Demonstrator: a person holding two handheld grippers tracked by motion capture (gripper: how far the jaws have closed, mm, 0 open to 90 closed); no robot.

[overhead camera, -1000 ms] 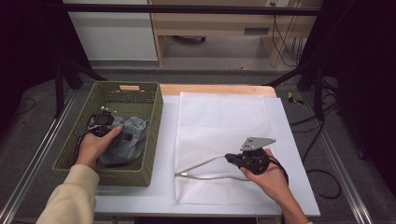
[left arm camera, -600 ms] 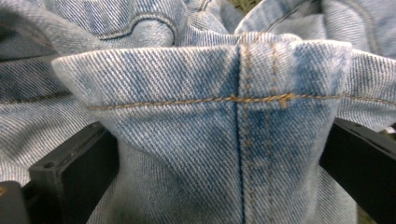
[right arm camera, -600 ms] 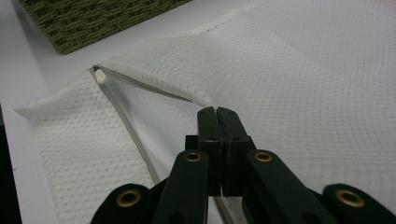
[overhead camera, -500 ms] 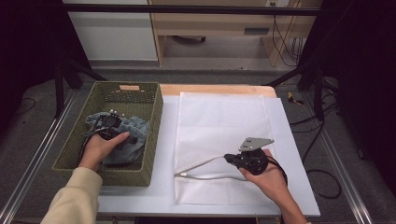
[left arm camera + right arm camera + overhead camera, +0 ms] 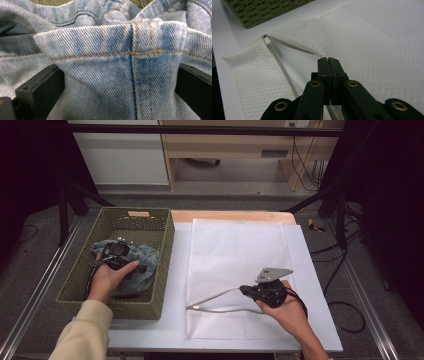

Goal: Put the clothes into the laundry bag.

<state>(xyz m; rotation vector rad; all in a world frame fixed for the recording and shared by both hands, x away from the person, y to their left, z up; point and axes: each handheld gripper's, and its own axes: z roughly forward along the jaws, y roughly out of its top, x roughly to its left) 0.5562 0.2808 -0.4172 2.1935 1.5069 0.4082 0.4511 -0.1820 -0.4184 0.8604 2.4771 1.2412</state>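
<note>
Left claw [image 5: 116, 254] sits inside the woven basket [image 5: 161, 270], jaws spread either side of a fold of denim garment [image 5: 120, 65]. Right claw [image 5: 328, 60] is closed on the white mesh bag's [image 5: 235, 250] upper opening edge, lifting it off the counter [image 5: 175, 270].

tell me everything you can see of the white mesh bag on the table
The white mesh bag is a flat, rectangular pouch of fine netted fabric, lying on the white table right of the green wicker basket. A pale zipper band runs along its near part; there the opening gapes, the upper layer lifted. The right gripper has its jaws shut on that lifted edge. The rest lies smooth and flat.
</note>
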